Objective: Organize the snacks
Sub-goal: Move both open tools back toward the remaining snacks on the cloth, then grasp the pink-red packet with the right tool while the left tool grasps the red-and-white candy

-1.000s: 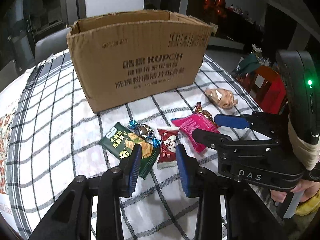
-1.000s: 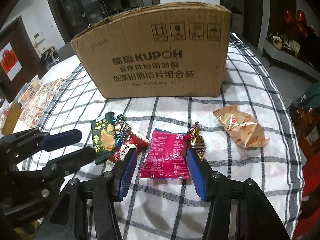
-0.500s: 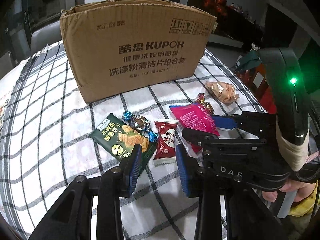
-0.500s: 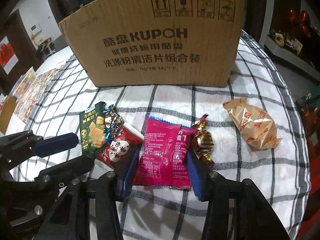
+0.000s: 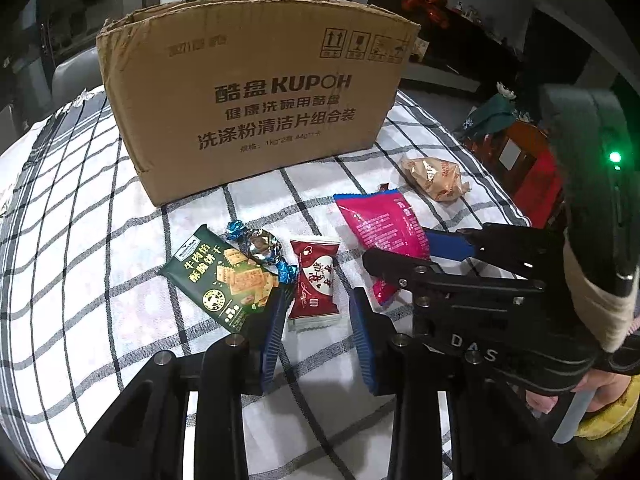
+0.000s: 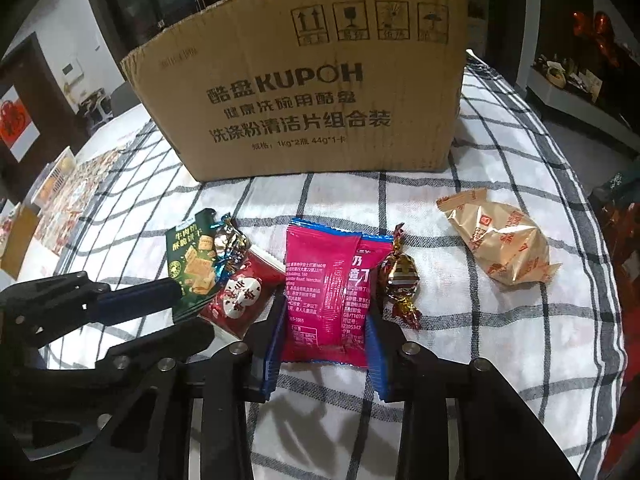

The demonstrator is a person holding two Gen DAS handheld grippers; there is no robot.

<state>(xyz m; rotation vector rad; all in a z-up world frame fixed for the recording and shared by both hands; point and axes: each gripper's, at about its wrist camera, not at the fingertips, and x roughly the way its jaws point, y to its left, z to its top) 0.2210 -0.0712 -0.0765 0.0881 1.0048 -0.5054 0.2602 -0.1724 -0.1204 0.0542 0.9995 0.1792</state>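
Both grippers had dropped closer to the snacks since a second before. Right gripper (image 6: 324,350) stood apart around the pink packet (image 6: 330,296), left gripper (image 5: 316,336) apart by the red packet (image 5: 316,284), mid-table before the box (image 6: 312,92). Next: squeeze, lift, drop inside.

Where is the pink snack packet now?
The pink snack packet lies on the checkered cloth between the right gripper fingers, beside the gold-wrapped candy.

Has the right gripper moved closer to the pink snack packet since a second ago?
Yes. The right gripper has advanced toward the cardboard box; its fingers now straddle the pink packet.
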